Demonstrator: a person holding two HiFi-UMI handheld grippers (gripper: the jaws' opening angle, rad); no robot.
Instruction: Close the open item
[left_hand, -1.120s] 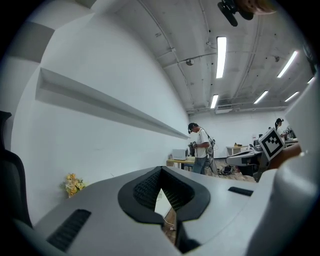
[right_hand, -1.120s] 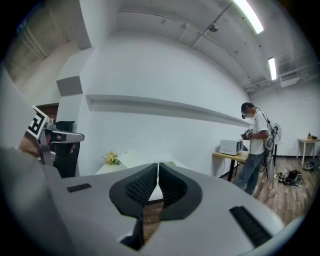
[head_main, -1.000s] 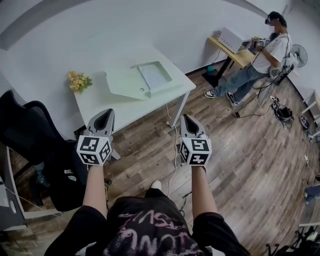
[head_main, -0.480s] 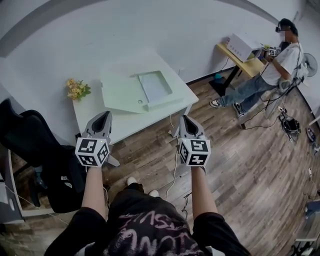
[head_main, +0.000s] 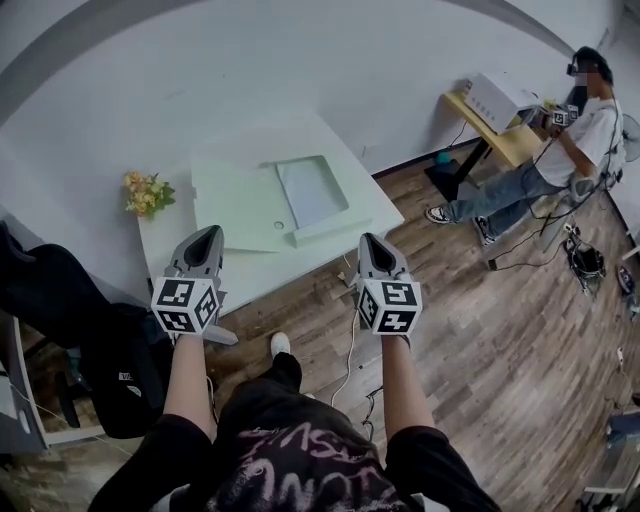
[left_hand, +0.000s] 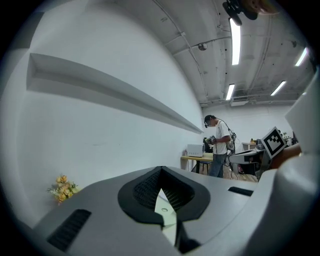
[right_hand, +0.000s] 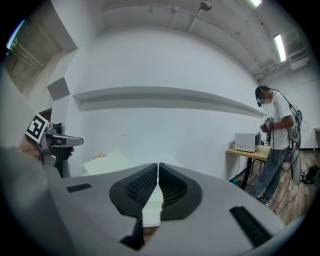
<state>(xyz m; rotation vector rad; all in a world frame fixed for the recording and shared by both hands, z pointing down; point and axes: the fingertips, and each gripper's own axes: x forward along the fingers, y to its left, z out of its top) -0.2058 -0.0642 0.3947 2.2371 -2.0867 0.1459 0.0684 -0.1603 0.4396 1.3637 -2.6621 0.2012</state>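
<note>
A pale green box (head_main: 312, 190) lies open on the white table (head_main: 180, 232), its flat lid (head_main: 240, 205) spread out to the left of its tray. My left gripper (head_main: 208, 232) is held in the air short of the table's near edge, shut and empty. My right gripper (head_main: 371, 240) hovers by the table's near right corner, also shut with nothing in it. In the left gripper view the jaws (left_hand: 161, 172) meet at the tip, and the box (left_hand: 165, 212) shows behind them. In the right gripper view the gripper (right_hand: 158, 167) shows only a thin slit, with the lid (right_hand: 107, 162) beyond.
A bunch of yellow flowers (head_main: 145, 192) stands at the table's left end. A black chair with dark cloth (head_main: 60, 310) is at the left. Cables (head_main: 345, 350) trail on the wooden floor. A person (head_main: 560, 130) stands at a yellow desk (head_main: 500, 135) at the far right.
The table and box have come nearer as I step forward. Both grippers keep their pose and stay shut.
</note>
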